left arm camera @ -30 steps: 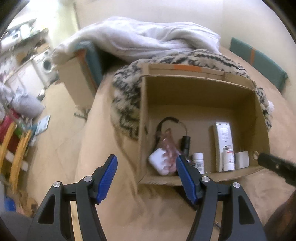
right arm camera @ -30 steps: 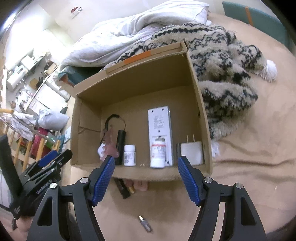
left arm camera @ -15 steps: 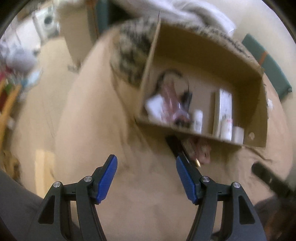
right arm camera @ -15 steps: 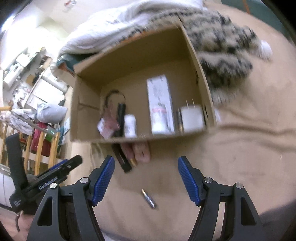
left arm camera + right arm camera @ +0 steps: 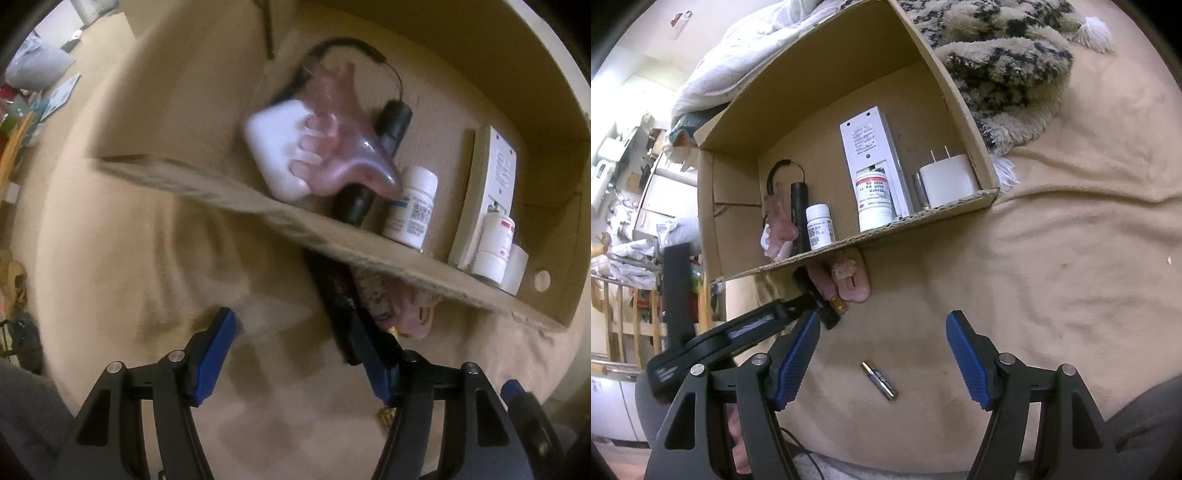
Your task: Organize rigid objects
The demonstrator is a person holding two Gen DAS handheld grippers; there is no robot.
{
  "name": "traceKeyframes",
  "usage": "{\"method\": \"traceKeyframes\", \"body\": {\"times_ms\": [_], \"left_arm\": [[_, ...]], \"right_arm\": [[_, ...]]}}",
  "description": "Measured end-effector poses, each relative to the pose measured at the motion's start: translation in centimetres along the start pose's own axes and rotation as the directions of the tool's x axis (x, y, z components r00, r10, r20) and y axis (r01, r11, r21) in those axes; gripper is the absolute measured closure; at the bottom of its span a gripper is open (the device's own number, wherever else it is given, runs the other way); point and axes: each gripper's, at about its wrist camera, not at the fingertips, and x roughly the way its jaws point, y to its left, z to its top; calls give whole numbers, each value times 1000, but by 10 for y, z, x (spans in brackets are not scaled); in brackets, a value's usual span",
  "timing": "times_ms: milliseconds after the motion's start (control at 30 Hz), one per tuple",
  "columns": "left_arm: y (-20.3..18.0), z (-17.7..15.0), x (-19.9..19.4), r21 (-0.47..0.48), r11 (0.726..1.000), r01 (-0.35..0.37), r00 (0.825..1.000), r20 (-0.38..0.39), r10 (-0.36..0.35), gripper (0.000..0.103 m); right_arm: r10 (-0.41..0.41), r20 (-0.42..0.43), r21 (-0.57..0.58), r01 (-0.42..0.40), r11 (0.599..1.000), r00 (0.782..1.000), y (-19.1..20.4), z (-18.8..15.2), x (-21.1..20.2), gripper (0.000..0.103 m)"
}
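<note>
Already stowed ahead of the fingers in the brown cardboard box (image 5: pixel 960 110), left to right: pink comb, black torch, two white bottles, remote, charger.

Left gripper (image 5: pixel 295 354), jaws opening and empty, has a black stick-shaped object (image 5: pixel 340 306) touching its right finger; right gripper (image 5: pixel 882 354), wide and empty, brackets a loose silver battery (image 5: pixel 879 380), both apparently still to box.

— What carried it all?
— A bed under a beige blanket (image 5: pixel 1071 258). On it sat an open cardboard box (image 5: pixel 964 110), a patterned shaggy throw (image 5: pixel 1004 66) just behind, and a rumpled white duvet (image 5: pixel 738 51).
— Anything loose?
— A battery (image 5: pixel 879 380), plus a black case (image 5: pixel 340 314) and pink item (image 5: pixel 855 284) against the box front.
</note>
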Motion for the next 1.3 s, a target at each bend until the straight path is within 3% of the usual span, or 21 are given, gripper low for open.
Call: {"method": "traceKeyframes", "body": {"times_ms": [200,267,333,433,600,700,800,900,1067,1133,1200,1300], "left_arm": [[-10,2,7,15,1000,-27,999,-18,27,30],[-13,1,7,36,999,-28,1000,-7,29,39],[-17,0,5,76,997,-19,1000,1,19,57],[-21,-1,3,122,992,-15,1000,-7,16,70],[1,2,4,127,991,-40,996,-70,49,86],[8,2,2,150,989,-11,996,-81,23,86],[13,3,0,115,993,-2,997,-77,10,86],[17,6,3,134,991,-14,998,-63,22,86],[3,10,4,181,982,-59,998,-16,63,85],[0,12,4,187,980,-64,998,-10,67,85],[-4,11,1,200,977,-73,997,-2,75,89],[-3,13,-1,206,976,-75,997,2,76,93]], "right_arm": [[1,-29,5,-1,1000,1000,1,2,9,29],[-21,-38,-21,21,1000,999,5,1,11,29],[-40,-53,-46,38,998,998,9,-2,15,29],[-44,-98,-69,37,997,994,10,-7,23,29],[-100,-196,-164,68,984,975,20,-20,44,29],[-164,-222,-282,98,954,961,37,-31,57,30],[-242,-219,-397,140,907,945,53,-42,69,51],[-311,-204,-473,184,862,928,60,-49,80,52],[-363,-159,-552,222,804,918,70,-58,87,54],[-365,-140,-570,227,790,920,72,-60,86,67],[-362,-126,-573,230,786,924,73,-59,83,91],[-339,-125,-553,219,804,932,70,-58,77,92]]}}
